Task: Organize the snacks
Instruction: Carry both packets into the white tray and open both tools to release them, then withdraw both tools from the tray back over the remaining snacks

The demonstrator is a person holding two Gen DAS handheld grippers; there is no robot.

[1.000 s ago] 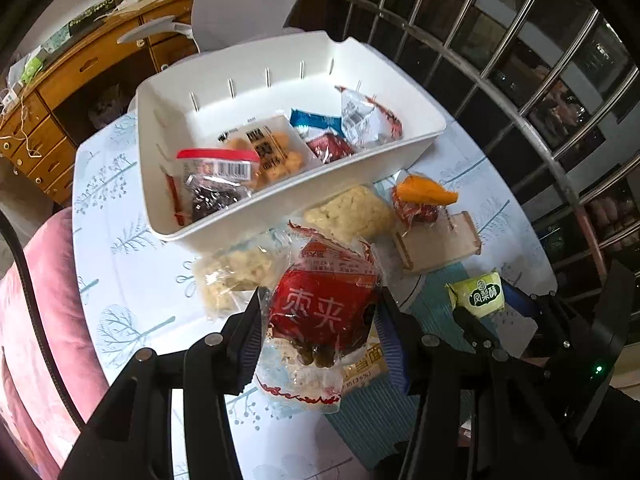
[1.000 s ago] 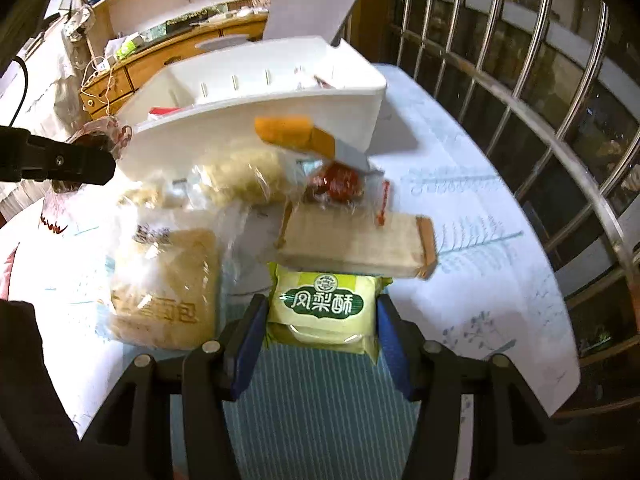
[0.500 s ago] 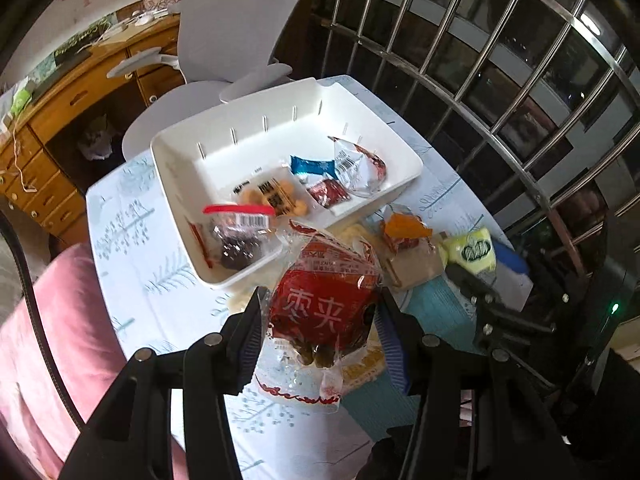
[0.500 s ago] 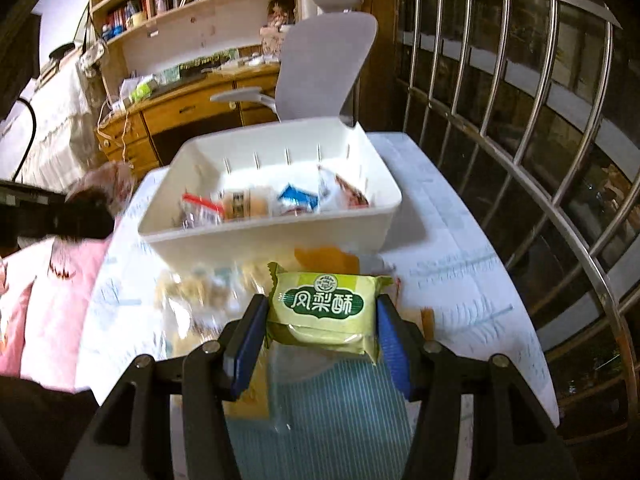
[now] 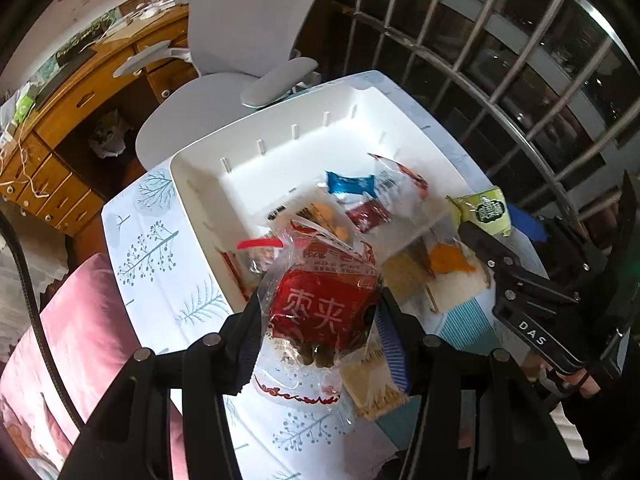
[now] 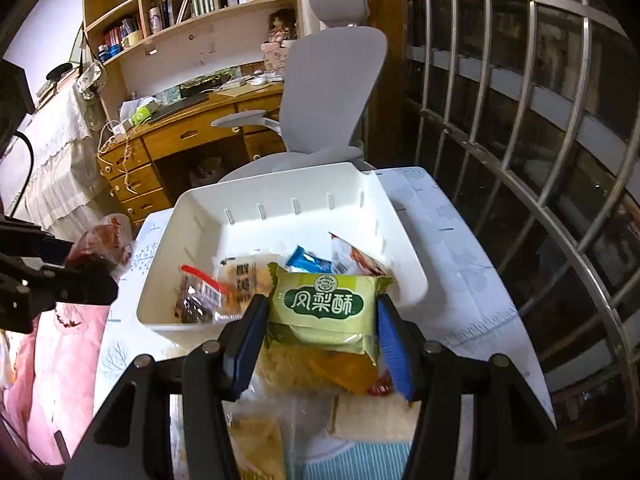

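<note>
My left gripper point(image 5: 320, 320) is shut on a red snack bag point(image 5: 324, 304) and holds it high above the near rim of the white bin point(image 5: 200, 196). My right gripper point(image 6: 320, 320) is shut on a green pastry pack point(image 6: 326, 304), also seen from the left wrist view point(image 5: 486, 210), held above the bin's near right rim point(image 6: 412, 276). Several snacks lie inside the bin: a blue pack point(image 6: 308, 262), a dark snack bag with a red strip point(image 6: 196, 296) and a clear wrapper point(image 6: 356, 258). The left gripper shows at the left of the right wrist view point(image 6: 76, 276).
Loose snacks lie on the tablecloth point(image 5: 160, 264) below the grippers: an orange pack point(image 5: 450, 260), pale bread packs point(image 5: 370, 384) point(image 6: 256, 448). A grey office chair point(image 6: 328, 92) and a wooden desk point(image 6: 180, 136) stand behind the table. Metal window bars point(image 6: 520, 120) run along the right. A pink cushion point(image 5: 60, 352) is at the left.
Both grippers have risen from the table with their packs and moved over the bin's near rim. The green pack left the tablecloth. Both stay shut.
</note>
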